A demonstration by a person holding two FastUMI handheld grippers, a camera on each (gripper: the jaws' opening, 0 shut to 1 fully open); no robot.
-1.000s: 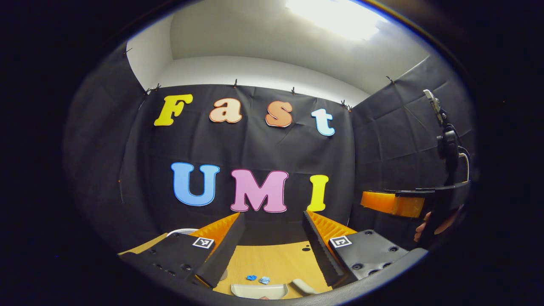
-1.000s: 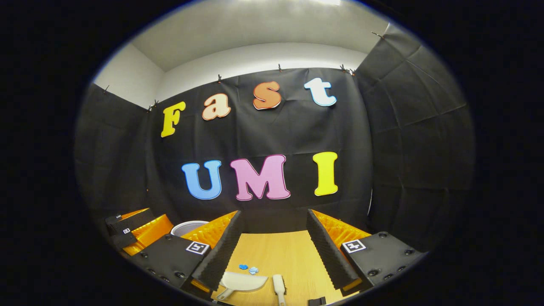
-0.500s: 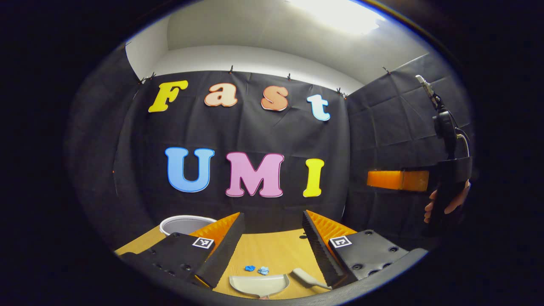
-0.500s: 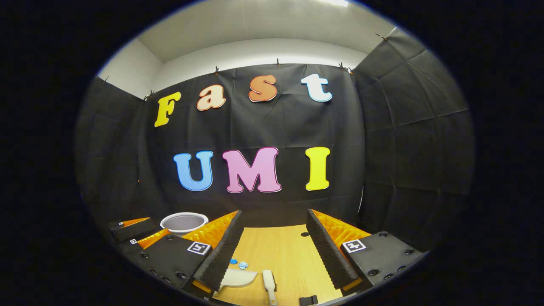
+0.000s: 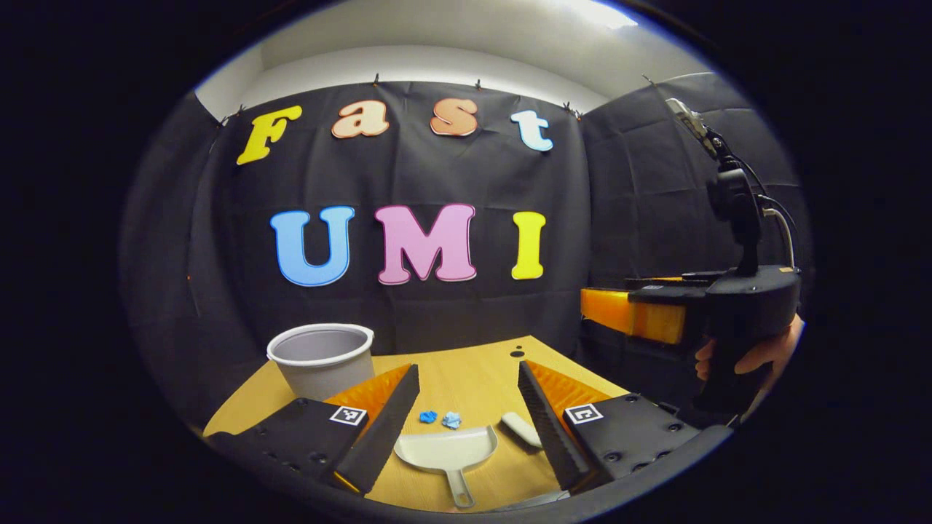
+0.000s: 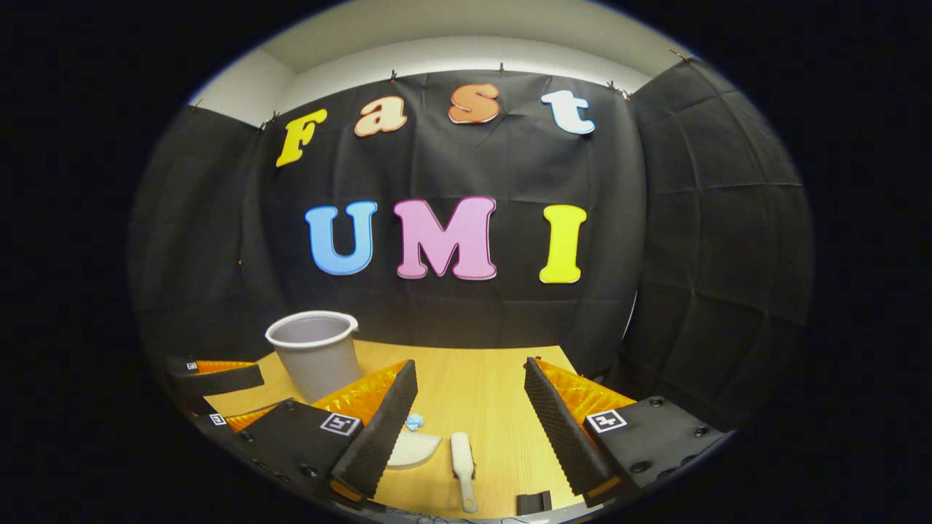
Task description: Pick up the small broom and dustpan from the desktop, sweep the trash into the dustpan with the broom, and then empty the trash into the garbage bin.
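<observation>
Left gripper view: left gripper [image 5: 466, 407] jaws apart, nothing betw them, above the wooden surface [image 5: 473, 371]. Dustpan [image 5: 448, 453] lies flat betw the fingers w/ handle toward the camera; two blue trash scraps [image 5: 441, 418] just beyond its front edge; small broom [image 5: 521, 429] just right of the pan. Grey bin [image 5: 321, 358] upright, far left. Right gripper [image 5: 641, 316] held by a hand [image 5: 753, 356] at right, off the surface; can't tell its jaws here

Right gripper view: right gripper [image 6: 466, 407] jaws apart, empty. Broom [image 6: 462, 466] betw them, dustpan [image 6: 412, 450] left of it, partly hidden behind the finger; bin [image 6: 313, 353] left
</observation>
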